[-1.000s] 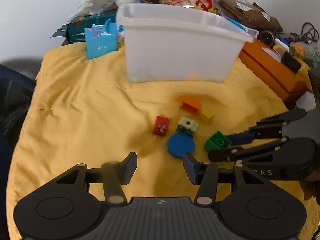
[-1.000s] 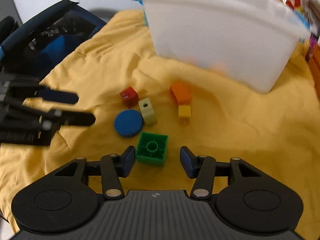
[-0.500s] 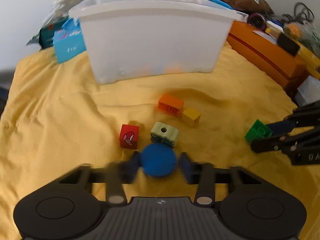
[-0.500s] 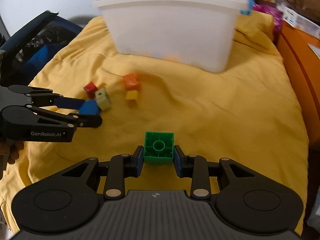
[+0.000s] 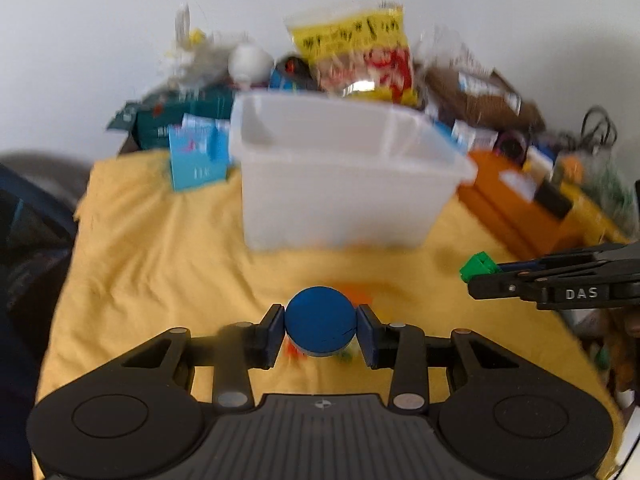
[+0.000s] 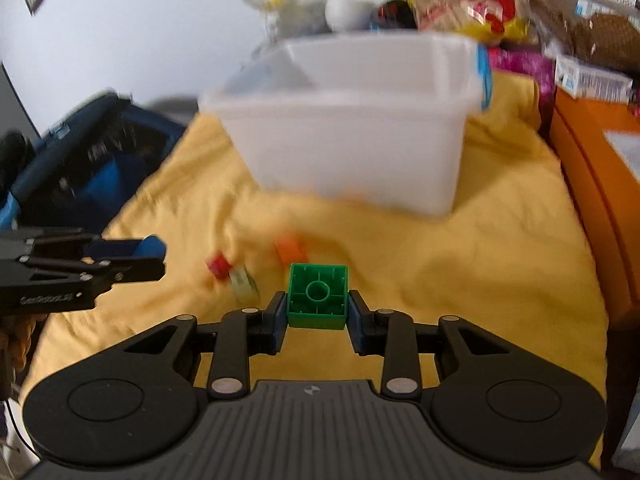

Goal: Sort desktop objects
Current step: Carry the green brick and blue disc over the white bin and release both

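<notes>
My left gripper (image 5: 320, 334) is shut on a blue disc (image 5: 320, 326) and holds it above the yellow cloth (image 5: 160, 272); it also shows in the right wrist view (image 6: 132, 258) at the left. My right gripper (image 6: 317, 312) is shut on a green brick (image 6: 317, 294), lifted off the cloth; it also shows in the left wrist view (image 5: 478, 270) at the right. A white plastic bin (image 5: 344, 184) stands ahead of both, also in the right wrist view (image 6: 352, 128). A red block (image 6: 219, 267), a pale block (image 6: 245, 282) and an orange block (image 6: 291, 252) lie on the cloth.
An orange box (image 5: 516, 200) stands right of the bin. A blue carton (image 5: 196, 156) stands to its left. Snack bags and clutter (image 5: 356, 56) are piled behind it. A dark blue bag (image 6: 80, 152) lies off the cloth's left edge.
My left gripper closed on the blue disc and lifted it. My right gripper rose with the green brick. Both views now face the bin from higher up.
</notes>
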Available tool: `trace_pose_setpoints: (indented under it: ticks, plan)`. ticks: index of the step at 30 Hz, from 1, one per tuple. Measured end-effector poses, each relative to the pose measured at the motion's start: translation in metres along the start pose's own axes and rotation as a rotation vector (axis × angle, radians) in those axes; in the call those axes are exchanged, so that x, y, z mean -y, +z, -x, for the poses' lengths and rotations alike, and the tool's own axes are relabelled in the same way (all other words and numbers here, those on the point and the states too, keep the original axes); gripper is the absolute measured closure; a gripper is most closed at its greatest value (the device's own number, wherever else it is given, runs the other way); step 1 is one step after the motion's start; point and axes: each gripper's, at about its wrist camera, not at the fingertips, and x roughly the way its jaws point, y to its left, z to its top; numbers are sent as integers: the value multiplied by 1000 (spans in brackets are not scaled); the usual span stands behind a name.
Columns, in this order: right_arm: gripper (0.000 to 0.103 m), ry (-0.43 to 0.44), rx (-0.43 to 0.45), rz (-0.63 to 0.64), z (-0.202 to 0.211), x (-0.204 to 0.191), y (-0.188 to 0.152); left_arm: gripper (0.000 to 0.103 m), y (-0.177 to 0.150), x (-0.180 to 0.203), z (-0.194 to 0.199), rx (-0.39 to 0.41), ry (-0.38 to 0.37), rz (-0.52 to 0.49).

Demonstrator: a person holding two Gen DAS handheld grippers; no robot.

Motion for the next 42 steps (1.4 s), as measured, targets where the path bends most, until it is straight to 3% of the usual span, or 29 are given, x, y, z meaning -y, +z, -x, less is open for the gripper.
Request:
trace_pose_setpoints:
  ticks: [9, 16, 27, 40, 42]
  plan:
    - [69, 4, 132, 2, 39, 6, 82, 61, 88, 2, 16, 72, -22, -18]
    - [69, -19, 168, 5, 55, 19, 134, 61, 141, 1, 2, 44, -22, -2]
    - [69, -21, 96, 2, 41, 26, 179, 61, 187, -5, -33, -47, -22, -14]
    - [68, -68, -103, -1, -11, 47, 205, 61, 213, -6, -86, -170, -9, -10]
    - [68, -86, -120, -7, -18, 51, 207, 52, 213, -4, -93, -188, 5, -21]
